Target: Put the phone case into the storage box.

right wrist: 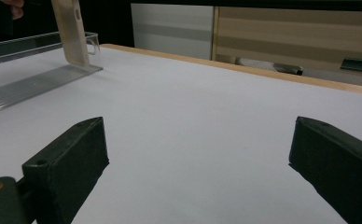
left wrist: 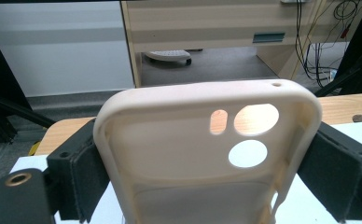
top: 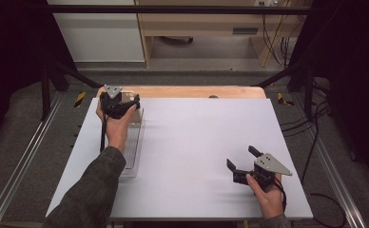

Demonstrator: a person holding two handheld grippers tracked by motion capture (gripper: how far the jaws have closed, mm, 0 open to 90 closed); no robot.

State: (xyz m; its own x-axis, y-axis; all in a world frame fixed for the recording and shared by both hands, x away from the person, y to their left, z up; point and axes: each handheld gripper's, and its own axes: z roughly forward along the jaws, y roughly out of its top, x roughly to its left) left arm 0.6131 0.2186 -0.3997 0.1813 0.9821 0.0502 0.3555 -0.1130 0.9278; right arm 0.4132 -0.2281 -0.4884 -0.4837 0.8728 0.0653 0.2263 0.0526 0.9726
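Observation:
A cream phone case [left wrist: 179,154] with camera cut-outs stands upright between the two black jaws of my left gripper [left wrist: 207,177], which is shut on its sides. In the high view my left gripper [top: 118,103] is at the far left of the white table [top: 197,137], above the far end of a clear plastic tray [top: 132,147]. The right gripper view shows the case [right wrist: 72,32] hanging over that tray [right wrist: 30,84]. My right gripper [top: 242,159] rests near the front right with its jaws wide apart and nothing between them [right wrist: 198,172].
The clear ribbed tray lies lengthwise along the table's left side. A wooden strip [top: 197,91] edges the far side of the table. Beyond it are a wooden cabinet [top: 197,23], cables [top: 277,42] and black frame posts [top: 44,85].

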